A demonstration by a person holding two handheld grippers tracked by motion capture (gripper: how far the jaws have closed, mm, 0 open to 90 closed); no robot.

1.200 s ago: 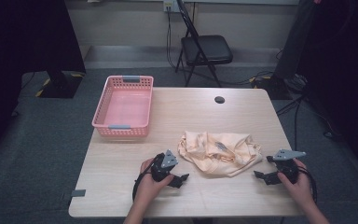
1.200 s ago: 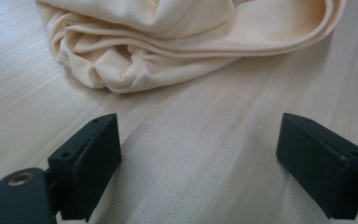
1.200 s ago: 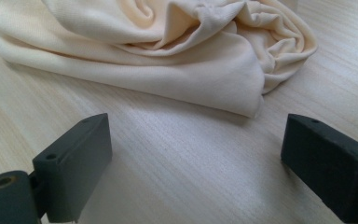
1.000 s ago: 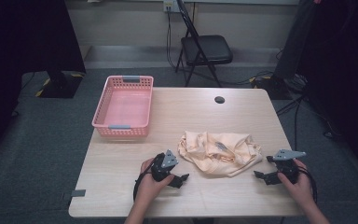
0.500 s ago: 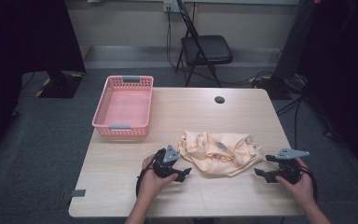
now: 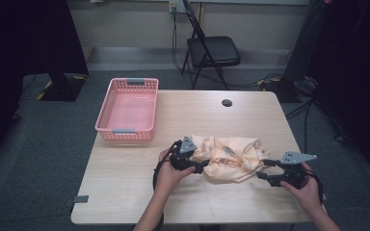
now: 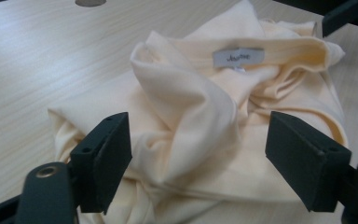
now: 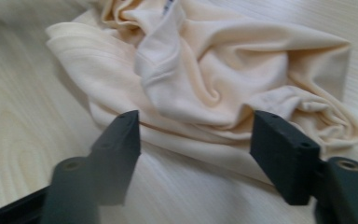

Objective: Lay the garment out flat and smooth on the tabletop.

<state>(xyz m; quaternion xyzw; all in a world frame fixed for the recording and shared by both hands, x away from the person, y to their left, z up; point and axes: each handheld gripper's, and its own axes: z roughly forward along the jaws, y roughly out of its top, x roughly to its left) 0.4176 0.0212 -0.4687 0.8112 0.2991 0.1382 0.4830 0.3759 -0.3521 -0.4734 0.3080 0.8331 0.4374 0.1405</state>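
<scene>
A crumpled cream garment (image 6: 231,156) lies on the wooden table (image 6: 125,192) near its front edge. My left gripper (image 6: 200,167) is at the garment's left end. In the left gripper view its jaws (image 7: 205,158) stand wide on either side of a raised fold of the garment (image 7: 205,107), whose white neck label (image 7: 237,57) faces up. They have just been closing a little. My right gripper (image 6: 262,169) is at the garment's right end. Its jaws (image 8: 196,154) straddle the garment's near edge (image 8: 223,70) and have just been closing, without pinching the cloth.
A pink plastic basket (image 6: 127,108) stands with nothing in it at the table's back left. A round cable hole (image 6: 227,102) sits near the far edge. A black folding chair (image 6: 212,50) stands behind the table.
Both hands have moved inward to the garment and risen a little. The left gripper now reaches over its left end, and the right gripper has closed in on its right end.
</scene>
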